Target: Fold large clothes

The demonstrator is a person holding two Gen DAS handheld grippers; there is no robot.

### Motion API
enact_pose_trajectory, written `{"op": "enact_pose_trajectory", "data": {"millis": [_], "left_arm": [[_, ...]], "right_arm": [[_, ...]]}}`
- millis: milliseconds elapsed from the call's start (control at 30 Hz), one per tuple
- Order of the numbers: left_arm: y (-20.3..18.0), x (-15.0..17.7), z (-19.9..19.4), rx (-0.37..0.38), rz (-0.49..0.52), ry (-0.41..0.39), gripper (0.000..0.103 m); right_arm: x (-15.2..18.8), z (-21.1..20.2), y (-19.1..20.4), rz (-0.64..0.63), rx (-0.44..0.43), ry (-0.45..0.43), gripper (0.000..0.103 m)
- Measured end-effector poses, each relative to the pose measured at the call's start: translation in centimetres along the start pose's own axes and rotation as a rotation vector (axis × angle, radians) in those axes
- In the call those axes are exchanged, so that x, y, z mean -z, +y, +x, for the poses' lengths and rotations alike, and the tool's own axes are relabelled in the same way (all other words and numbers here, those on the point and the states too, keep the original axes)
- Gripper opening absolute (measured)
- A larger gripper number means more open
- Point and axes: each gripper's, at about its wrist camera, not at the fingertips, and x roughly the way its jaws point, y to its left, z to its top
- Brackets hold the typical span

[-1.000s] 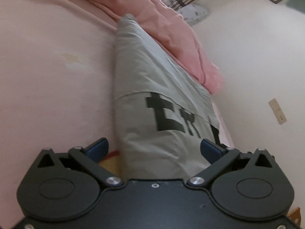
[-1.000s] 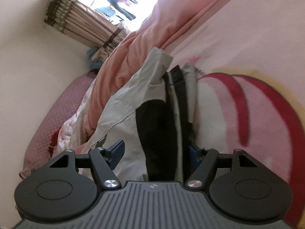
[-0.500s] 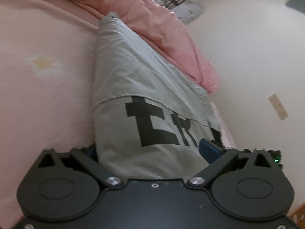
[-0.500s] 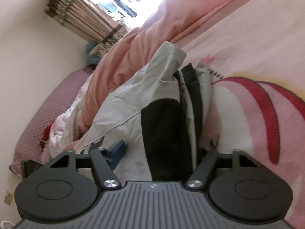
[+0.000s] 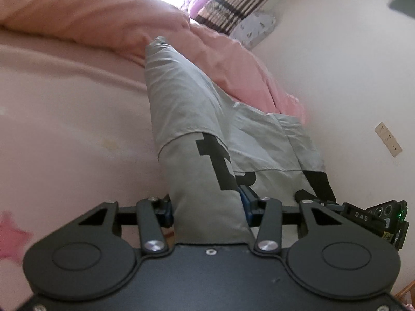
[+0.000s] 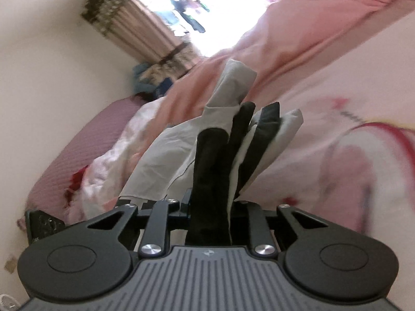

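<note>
grey jacket (image 5: 197, 140) lay on the pink bed (image 5: 64, 129), now clamped by both the left gripper (image 5: 207, 207) and right gripper (image 6: 210, 204), which had stood open a second earlier; folding could likely proceed.

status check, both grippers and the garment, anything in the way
Left gripper shut on the grey garment. Right gripper shut on its black-and-grey bunched end. Garment stretched over the pink bed. Pink duvet heaped just beyond.
</note>
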Motion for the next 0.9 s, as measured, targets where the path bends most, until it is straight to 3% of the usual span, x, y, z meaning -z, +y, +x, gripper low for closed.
{"op": "enact_pose_trajectory", "data": {"millis": [200, 400, 500, 600, 667, 833, 900], "left_arm": [[3.5, 1.2, -6.8, -0.045, 0.043, -0.033, 0.045], [8.3, 3.8, -6.4, -0.061, -0.003, 0.005, 0.045], [10.4, 5.5, -5.4, -0.055, -0.012, 0.005, 0.053], [11.6, 6.3, -5.6, -0.032, -0.028, -0.027, 0.067], [11.8, 6.0, -6.3, -0.056, -0.017, -0.030, 0.071], [8.1, 5.0, -11.8, -0.249, 0.171, -0.108, 0.066], [6.1, 5.4, -14.3, -0.236, 0.197, -0.134, 0.066]], "right_arm": [[3.3, 2.8, 5.0, -0.041, -0.058, 0.020, 0.022], [6.2, 6.2, 4.6, -0.017, -0.018, 0.081, 0.022], [7.7, 6.4, 3.2, 0.004, 0.013, 0.079, 0.026], [8.1, 6.1, 1.6, 0.027, 0.007, 0.077, 0.043], [8.1, 5.6, 0.6, 0.029, 0.049, 0.083, 0.059], [7.6, 2.0, 2.3, -0.020, 0.143, 0.050, 0.059], [7.7, 0.4, 4.9, -0.092, 0.190, 0.006, 0.059]]}}
